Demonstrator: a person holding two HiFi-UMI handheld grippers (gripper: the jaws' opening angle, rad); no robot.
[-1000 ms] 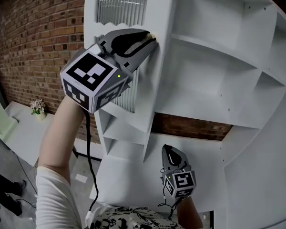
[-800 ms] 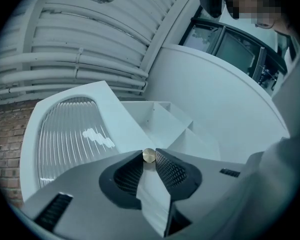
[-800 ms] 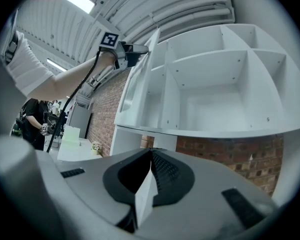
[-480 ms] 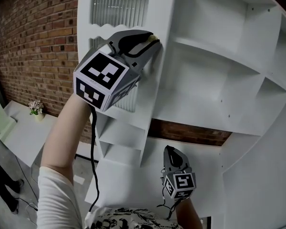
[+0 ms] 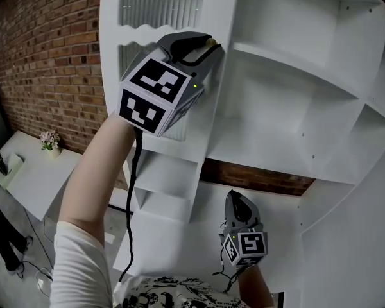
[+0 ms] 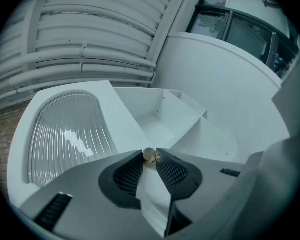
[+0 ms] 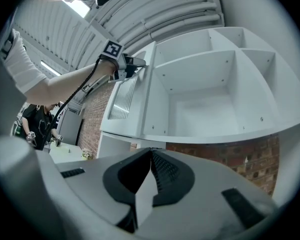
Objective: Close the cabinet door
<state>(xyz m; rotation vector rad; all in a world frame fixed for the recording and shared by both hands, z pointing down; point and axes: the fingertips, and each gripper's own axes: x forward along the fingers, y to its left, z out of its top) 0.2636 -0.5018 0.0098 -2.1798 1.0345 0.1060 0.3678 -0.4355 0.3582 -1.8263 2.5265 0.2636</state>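
Firstly, head view, door: the white cabinet door with a ribbed glass panel [image 5: 221, 8] stands open, swung out at an angle from the white open-shelved cabinet [image 5: 289, 108]; a red brick wall [image 5: 45, 56] lies behind it.
Head view, left tongs: the left tongs [image 5: 208, 44] are raised to the door's free edge, their tips at the small round pale-gold knob [image 5: 210, 42].
Head view, right tongs: the right tongs [image 5: 235, 199] are held low, well apart from the door, touching nothing.
Left gripper view, knob: the knob [image 6: 149, 155] sits pinched between the very tips of the left tongs [image 6: 150, 160] – the jaws have just been opening a little, yet both tips touch it.
Left gripper view, door: the glass panel [image 6: 65, 134] lies left of the jaws, the cabinet's empty shelves [image 6: 165, 116] right.
Right gripper view, jaws: the right tongs [image 7: 151, 152] are closed, tip against tip, with nothing between them.
Right gripper view, door: beyond them the door [image 7: 146, 96] juts out from the cabinet [image 7: 215, 99] – the left tongs [image 7: 138, 63] at its edge.
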